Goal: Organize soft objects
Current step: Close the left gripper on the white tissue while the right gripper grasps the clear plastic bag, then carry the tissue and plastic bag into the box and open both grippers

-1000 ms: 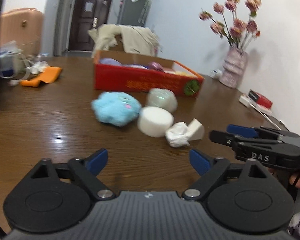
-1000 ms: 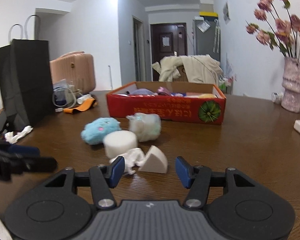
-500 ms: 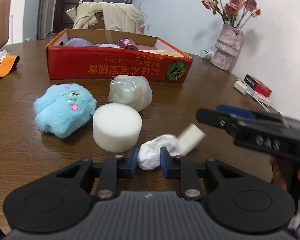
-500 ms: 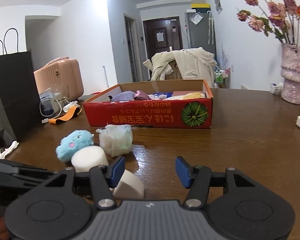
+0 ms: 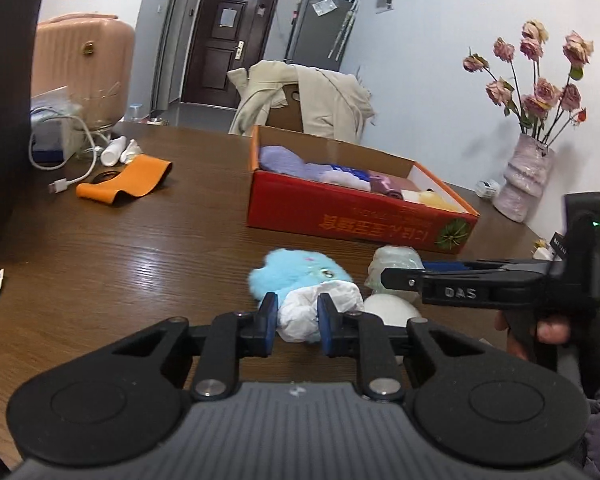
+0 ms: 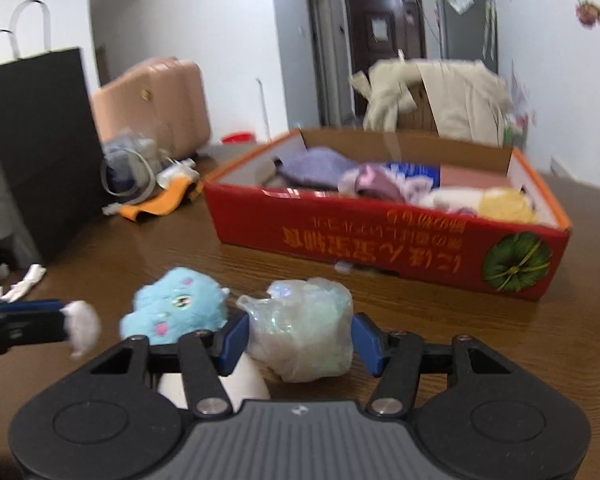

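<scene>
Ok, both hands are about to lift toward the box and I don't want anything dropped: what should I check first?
1. Left tongs clamped on the white wad, jaws just closed: ok.
2. Right tongs pressing the plastic-wrapped bundle, jaws just closing around it: cannot tell.
3. Blue plush clear of the right tongs: cannot tell, it sits close beside one finger.
4. Free room in the red box: ok, bare floor at its left end.
5. Table between bundle and box free of obstacles: ok.

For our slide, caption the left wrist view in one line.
Left gripper pinches a crumpled white wad above the table, red box beyond.
</scene>
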`<state>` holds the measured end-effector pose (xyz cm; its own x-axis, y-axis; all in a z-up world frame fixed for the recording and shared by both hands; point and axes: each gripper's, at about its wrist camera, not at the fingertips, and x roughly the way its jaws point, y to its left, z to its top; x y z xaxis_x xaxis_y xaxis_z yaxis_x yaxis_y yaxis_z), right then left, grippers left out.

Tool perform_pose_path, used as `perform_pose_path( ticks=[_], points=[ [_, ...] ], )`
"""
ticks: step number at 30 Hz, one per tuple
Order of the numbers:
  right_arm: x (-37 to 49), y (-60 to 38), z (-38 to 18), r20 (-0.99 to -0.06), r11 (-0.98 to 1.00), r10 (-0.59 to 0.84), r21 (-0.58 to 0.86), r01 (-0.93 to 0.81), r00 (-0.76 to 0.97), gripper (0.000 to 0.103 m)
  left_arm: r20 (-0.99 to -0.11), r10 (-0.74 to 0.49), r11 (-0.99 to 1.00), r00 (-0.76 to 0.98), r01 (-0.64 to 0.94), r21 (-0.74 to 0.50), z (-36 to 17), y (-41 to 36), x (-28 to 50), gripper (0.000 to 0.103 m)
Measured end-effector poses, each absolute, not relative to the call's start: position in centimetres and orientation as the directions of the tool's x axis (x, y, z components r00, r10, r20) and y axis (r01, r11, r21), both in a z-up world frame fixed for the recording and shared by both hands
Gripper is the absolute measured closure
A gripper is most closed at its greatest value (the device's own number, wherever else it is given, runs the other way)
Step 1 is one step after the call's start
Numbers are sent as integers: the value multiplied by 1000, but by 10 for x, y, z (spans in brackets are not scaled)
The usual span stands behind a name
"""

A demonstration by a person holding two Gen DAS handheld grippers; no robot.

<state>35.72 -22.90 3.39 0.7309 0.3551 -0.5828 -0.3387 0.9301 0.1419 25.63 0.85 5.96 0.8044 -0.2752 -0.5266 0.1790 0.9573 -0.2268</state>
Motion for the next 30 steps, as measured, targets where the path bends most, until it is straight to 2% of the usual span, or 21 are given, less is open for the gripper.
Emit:
perform_pose_path(
  ticks=[1, 4, 11, 21, 25, 30],
  points=[
    [360, -228, 32, -591, 934, 347, 143, -328, 728, 69, -525, -278, 956, 805, 180, -229, 60, 10, 255, 82],
    [351, -233, 36, -571, 937, 343, 155, -312, 746, 75, -523, -286, 954, 803, 189, -232, 60, 10, 252, 82],
    [288, -264, 69, -458, 951, 309, 161, -264, 834, 76, -476, -338, 939, 812, 258, -227, 72, -3, 231, 82],
    [239, -287, 96, -389, 955, 295, 136, -262, 873, 76, -417, -353, 932, 838, 278, -231, 86, -16, 204, 81],
    [248, -282, 105, -368, 943, 332, 129, -306, 869, 76, -377, -352, 935, 857, 305, -180, 103, -17, 226, 81],
    [303, -264, 129, -348, 919, 388, 73, -388, 853, 75, -381, -368, 930, 848, 336, -150, 126, -12, 312, 80]
  ],
)
